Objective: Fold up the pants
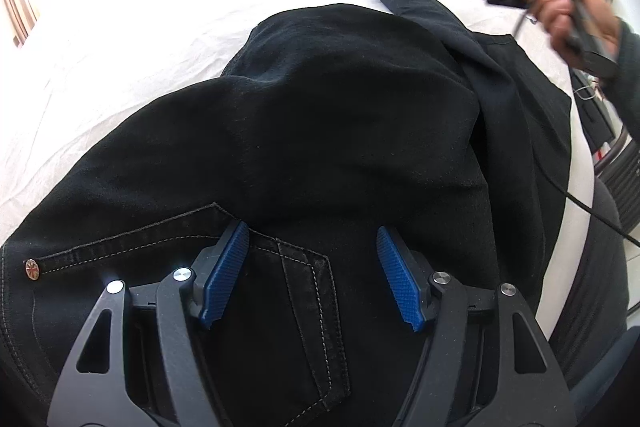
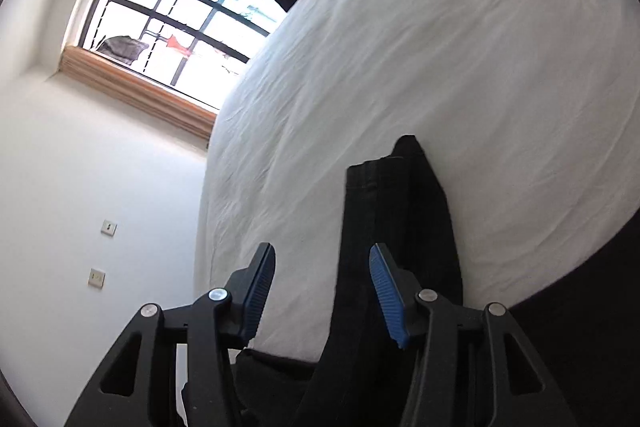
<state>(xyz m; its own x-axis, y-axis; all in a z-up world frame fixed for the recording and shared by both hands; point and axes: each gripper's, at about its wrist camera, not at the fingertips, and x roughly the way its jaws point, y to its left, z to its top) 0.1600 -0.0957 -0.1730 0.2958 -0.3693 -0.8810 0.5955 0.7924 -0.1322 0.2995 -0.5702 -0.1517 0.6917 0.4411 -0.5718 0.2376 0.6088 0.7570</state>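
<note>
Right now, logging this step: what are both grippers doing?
Left gripper: jaws open over the black pants, gripping nothing.
Right gripper: jaws open, gripping nothing.

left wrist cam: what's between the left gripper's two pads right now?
In the left wrist view, the black pants lie between the open left gripper pads: a stitched back pocket fills the gap. The pads do not pinch it.

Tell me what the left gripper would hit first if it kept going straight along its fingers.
Most likely the black pants: the left gripper points down at the back pocket, open with nothing between its fingers. Depth is unclear, but no other thing shows in that line.
</note>
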